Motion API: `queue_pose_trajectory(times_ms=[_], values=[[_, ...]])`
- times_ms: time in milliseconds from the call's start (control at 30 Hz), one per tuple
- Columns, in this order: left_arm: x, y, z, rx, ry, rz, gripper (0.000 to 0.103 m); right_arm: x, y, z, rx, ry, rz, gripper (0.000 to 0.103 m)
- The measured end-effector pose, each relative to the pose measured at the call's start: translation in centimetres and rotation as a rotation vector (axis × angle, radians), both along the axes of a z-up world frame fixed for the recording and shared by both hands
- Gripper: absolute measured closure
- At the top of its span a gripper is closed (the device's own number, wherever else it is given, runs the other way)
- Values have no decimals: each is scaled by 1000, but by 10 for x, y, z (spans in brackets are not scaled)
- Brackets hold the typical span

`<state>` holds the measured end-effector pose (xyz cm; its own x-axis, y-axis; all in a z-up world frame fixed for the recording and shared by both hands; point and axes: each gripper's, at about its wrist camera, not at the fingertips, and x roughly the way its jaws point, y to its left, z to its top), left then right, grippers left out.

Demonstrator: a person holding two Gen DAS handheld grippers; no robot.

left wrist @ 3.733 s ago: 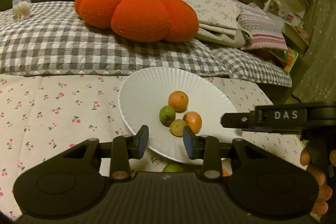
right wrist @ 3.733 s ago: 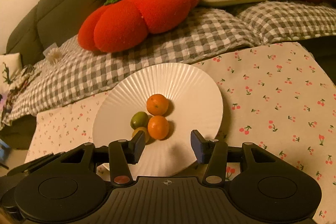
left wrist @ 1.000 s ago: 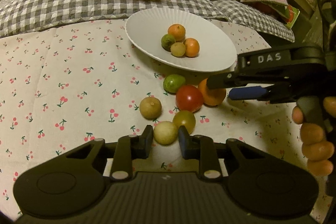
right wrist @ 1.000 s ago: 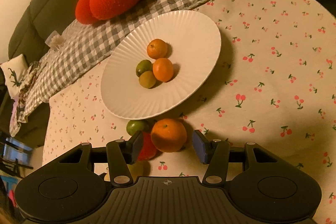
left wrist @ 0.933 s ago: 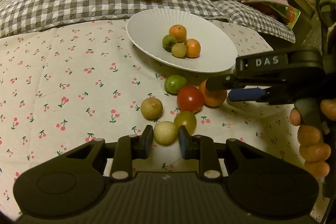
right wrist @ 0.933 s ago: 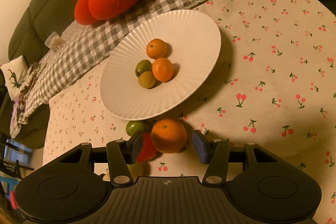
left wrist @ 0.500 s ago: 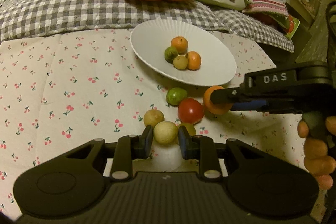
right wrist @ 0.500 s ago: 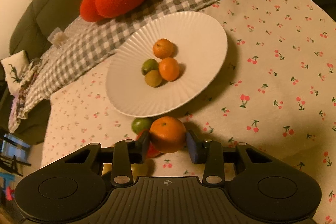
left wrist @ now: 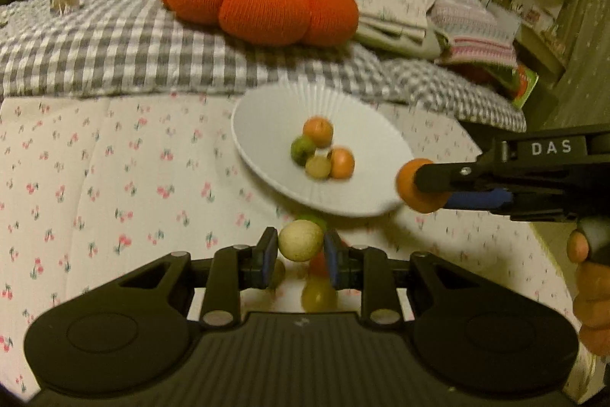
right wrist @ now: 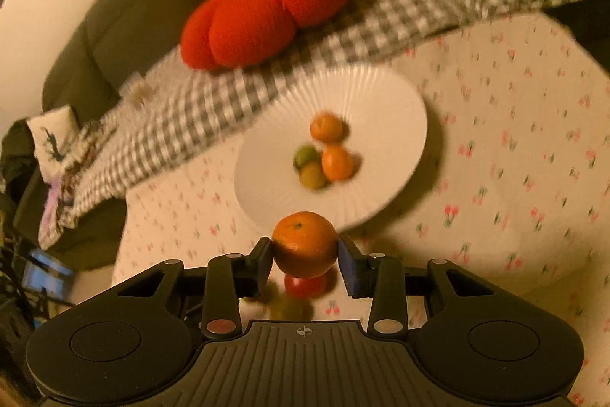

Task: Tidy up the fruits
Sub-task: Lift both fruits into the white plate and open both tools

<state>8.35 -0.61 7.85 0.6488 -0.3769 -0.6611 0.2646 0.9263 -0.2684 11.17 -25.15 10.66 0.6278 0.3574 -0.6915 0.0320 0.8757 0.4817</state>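
Cherry-print cloth [left wrist: 114,178] covers the surface before a dark sofa, where we see a gingham blanket [left wrist: 114,44] and an orange pumpkin cushion [left wrist: 259,2]. Our left hand-held gripper [left wrist: 299,250] is clenched on a pale yellowish fruit [left wrist: 300,240], held above the cloth just short of the white plate [left wrist: 267,124]. Our right hand-held gripper [right wrist: 305,254] grasps an orange [right wrist: 305,243] at the plate's near rim, its pads pressed on both sides. Four small fruits [right wrist: 322,155] sit together in the plate: two orange, two green. A red fruit [right wrist: 305,287] and a blurred greenish one [left wrist: 318,296] lie on the cloth below the grippers.
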Motion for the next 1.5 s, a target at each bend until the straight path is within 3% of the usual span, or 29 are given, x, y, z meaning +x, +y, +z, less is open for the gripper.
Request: queue_pose_trajectory(times_ms=[300, 967, 1033, 1133, 1267, 1500], values=[[32, -14, -3, -16, -59, 11, 78, 19, -21, -10, -50, -11, -80, 66], [65, -28, -26, 81, -101, -6, 78, 51, -4, -36, -150, -12, -24, 64], [65, -27, -27, 85, -105, -6, 75, 51, -1, -37, -166, -22, -20, 64], [64, -25, -25, 77, -112, -3, 62, 52, -1, -35, -174, -29, -22, 64], [61, -24, -22, 71, -110, -6, 61, 51, -5, -25, -166, -61, -42, 58], [57, -15, -14, 39, -96, 18, 61, 47, -17, -16, -147, -54, -79, 57]])
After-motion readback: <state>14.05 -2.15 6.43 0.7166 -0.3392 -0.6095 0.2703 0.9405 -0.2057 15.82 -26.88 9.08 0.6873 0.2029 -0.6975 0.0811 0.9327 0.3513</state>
